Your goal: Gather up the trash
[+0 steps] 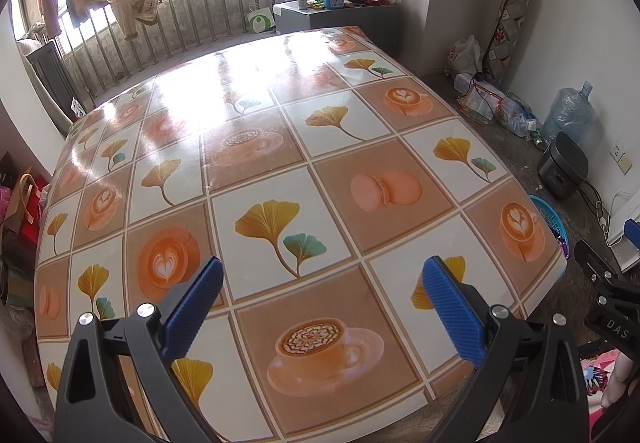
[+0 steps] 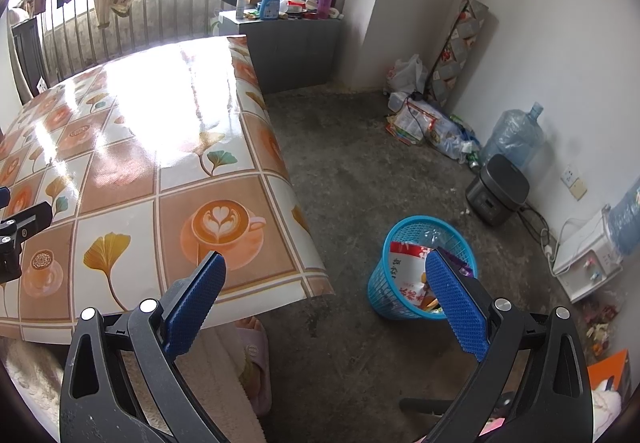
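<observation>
My left gripper [image 1: 322, 275] hangs open over the near part of the table [image 1: 256, 115], whose glossy cloth shows coffee cups and ginkgo leaves; nothing lies between its blue pads. No loose trash shows on the cloth. My right gripper [image 2: 326, 271] is open too, held above the floor just off the table's right corner [image 2: 320, 283]. A blue mesh wastebasket [image 2: 420, 239] stands on the floor beside the right fingertip, holding a red-and-white wrapper [image 2: 408, 263] and other packets. The basket's rim [image 1: 550, 213] peeks past the table edge in the left wrist view.
A grey cabinet [image 2: 296, 43] with bottles stands beyond the table. Bags and wrappers [image 2: 428, 119], a water jug [image 2: 516, 135], a black rice cooker [image 2: 500, 191] and a white appliance [image 2: 588, 255] line the right wall. A slippered foot [image 2: 252, 355] rests under the table's edge.
</observation>
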A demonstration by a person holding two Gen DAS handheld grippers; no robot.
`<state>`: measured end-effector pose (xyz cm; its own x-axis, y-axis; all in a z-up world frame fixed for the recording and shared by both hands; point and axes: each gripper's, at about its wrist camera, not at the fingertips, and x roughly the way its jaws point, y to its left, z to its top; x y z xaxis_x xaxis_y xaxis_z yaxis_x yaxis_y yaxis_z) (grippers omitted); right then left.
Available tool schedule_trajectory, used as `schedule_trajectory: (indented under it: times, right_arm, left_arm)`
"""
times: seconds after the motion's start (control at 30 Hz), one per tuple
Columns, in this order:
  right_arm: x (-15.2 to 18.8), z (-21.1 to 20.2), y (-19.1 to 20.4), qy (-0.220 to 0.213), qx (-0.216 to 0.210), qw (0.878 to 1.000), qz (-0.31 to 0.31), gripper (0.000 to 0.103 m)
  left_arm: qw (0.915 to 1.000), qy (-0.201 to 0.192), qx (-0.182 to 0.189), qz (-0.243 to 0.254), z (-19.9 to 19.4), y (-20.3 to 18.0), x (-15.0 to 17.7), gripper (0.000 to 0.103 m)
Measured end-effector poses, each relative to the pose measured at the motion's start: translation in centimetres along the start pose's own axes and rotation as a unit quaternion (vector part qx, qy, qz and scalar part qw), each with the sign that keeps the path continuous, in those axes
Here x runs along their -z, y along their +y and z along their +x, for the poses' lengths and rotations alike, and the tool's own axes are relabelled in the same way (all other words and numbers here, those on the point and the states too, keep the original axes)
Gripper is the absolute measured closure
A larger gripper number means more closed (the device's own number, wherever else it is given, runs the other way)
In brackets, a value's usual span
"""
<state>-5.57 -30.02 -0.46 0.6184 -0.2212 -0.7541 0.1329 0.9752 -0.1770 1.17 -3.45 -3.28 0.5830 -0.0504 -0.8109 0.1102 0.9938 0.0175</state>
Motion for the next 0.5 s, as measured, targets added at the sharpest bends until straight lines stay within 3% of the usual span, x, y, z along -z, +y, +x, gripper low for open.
schedule_trajectory:
  times: [0.5]
  right_arm:
    - [0.06, -0.08, 0.08, -0.001, 0.001, 1.0, 0.001, 0.007]
  left_arm:
    - [1.0, 0.005, 0.001, -0.002, 0.02, 0.06, -0.08, 0.005]
